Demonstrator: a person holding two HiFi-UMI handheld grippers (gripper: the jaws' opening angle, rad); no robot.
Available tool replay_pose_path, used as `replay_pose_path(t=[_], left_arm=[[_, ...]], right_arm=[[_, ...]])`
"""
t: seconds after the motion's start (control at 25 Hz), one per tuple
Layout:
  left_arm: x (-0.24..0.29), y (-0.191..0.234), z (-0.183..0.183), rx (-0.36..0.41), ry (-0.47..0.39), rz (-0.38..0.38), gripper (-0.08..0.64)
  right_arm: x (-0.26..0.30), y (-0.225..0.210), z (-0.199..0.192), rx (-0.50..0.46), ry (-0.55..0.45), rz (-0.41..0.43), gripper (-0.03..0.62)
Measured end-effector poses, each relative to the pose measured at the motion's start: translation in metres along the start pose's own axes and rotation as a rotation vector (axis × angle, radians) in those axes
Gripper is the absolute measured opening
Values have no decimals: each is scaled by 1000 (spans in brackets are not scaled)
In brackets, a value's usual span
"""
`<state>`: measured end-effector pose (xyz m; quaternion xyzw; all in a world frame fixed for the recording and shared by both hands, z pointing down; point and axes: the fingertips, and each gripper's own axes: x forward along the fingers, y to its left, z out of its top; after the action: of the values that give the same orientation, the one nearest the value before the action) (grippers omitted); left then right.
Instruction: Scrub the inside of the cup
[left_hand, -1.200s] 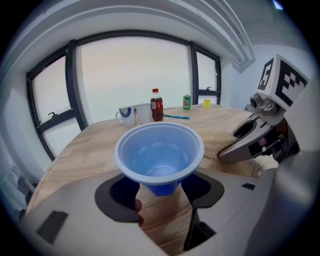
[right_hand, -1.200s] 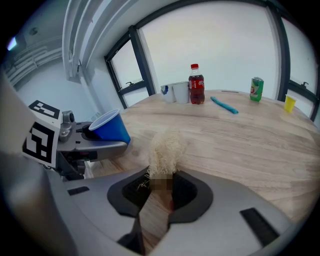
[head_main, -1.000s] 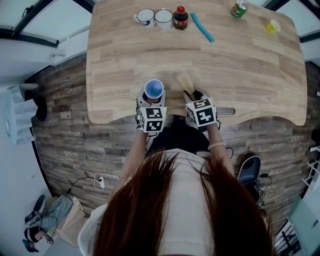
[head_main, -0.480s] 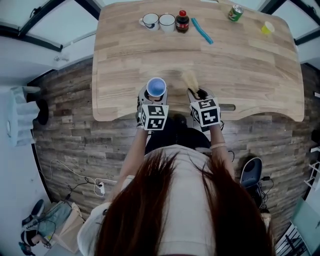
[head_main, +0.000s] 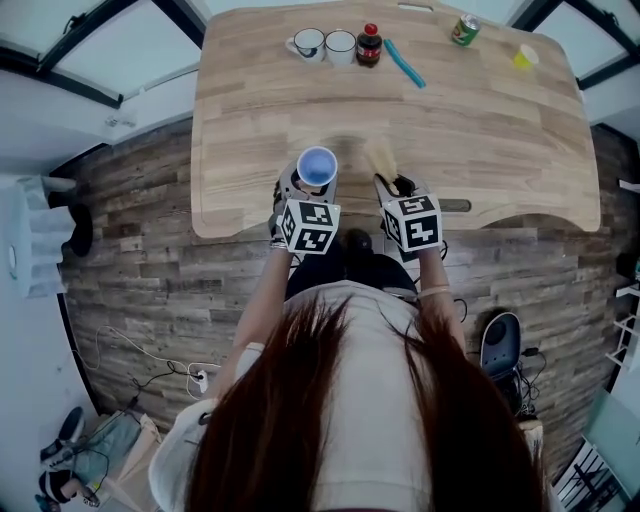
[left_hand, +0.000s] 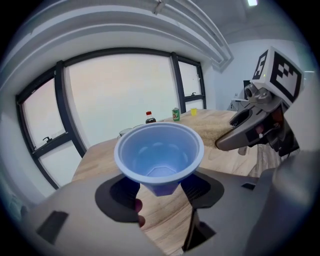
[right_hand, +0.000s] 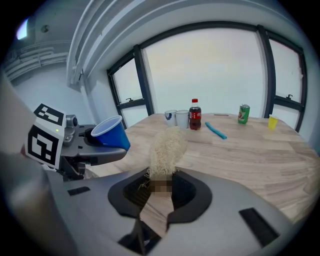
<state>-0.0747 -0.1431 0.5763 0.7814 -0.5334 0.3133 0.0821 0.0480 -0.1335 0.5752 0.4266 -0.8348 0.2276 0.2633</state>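
Lining up here: blue cup (left_hand: 159, 150) clamped in my wide-spread left gripper (left_hand: 161, 192), scrubber (right_hand: 166, 147) pinched in the nearly closed right gripper (right_hand: 160, 190), so next I gotta steer it inside.

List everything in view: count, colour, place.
table: 1, light wood, under everything
blue cup: 1, blue, held over near edge
scrubber: 1, beige, held right of blue cup
mugs: 2, white, far edge
bottle: 1, dark, red cap, right of mugs
stick: 1, teal, right of bottle
can: 1, green, far edge
yellow cup: 1, yellow, far right corner
left gripper: 1, grey, shut on blue cup
right gripper: 1, grey, shut on scrubber
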Motion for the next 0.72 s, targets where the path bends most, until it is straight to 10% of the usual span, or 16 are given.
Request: replay_pose_path(t=[0.72], left_arm=[[-6,15,24,126,-18,-15,263]], right_arm=[[-19,23,31,-33,-21,35,91]])
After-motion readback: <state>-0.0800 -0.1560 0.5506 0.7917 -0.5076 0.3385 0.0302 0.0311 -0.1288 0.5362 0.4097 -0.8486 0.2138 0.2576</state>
